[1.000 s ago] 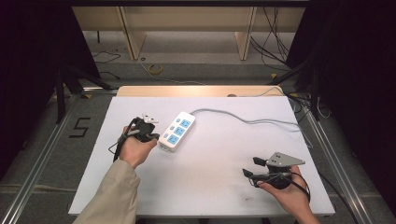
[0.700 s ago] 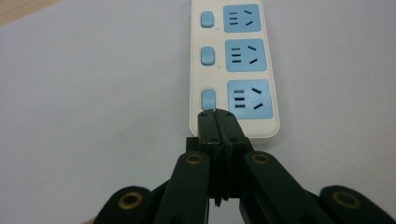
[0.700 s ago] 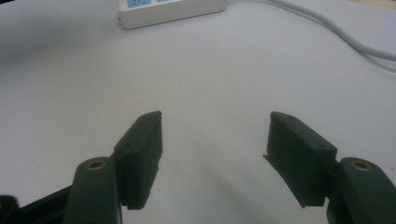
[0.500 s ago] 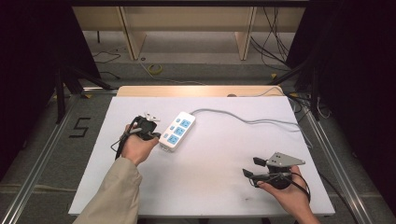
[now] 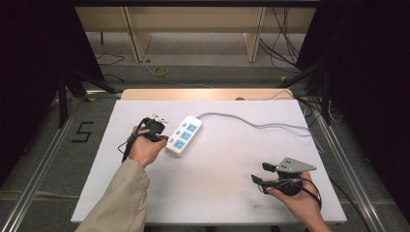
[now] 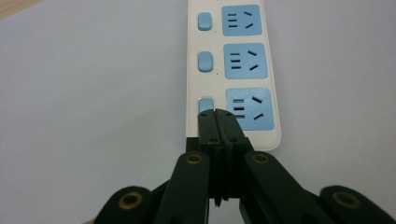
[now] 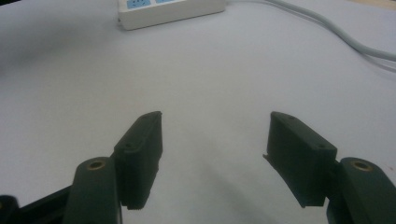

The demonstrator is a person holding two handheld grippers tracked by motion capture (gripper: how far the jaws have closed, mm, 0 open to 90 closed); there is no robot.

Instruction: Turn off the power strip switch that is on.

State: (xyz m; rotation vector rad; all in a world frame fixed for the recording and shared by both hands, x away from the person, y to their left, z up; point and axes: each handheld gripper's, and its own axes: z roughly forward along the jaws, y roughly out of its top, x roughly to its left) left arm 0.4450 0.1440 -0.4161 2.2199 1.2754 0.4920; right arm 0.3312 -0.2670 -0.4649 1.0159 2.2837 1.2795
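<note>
A white power strip (image 5: 184,135) with three blue sockets and three blue switches lies left of the table's middle. Its grey cable (image 5: 261,124) runs off to the right. My left gripper (image 5: 164,138) is shut with nothing between its jaws, at the strip's near end. In the left gripper view the closed tips (image 6: 218,115) cover the lower part of the nearest switch (image 6: 205,102); whether they press it I cannot tell. My right gripper (image 5: 258,173) rests open on the table at the front right, far from the strip. Nothing lies between its fingers (image 7: 215,116).
The white tabletop (image 5: 222,159) has a wooden strip (image 5: 203,94) along its far edge. Metal rails run along both sides of the table. In the right gripper view the strip's end (image 7: 168,11) lies far ahead, and the cable (image 7: 336,35) crosses at the upper right.
The left gripper has edged very slightly toward the strip's near end. The right hand has kept still.
</note>
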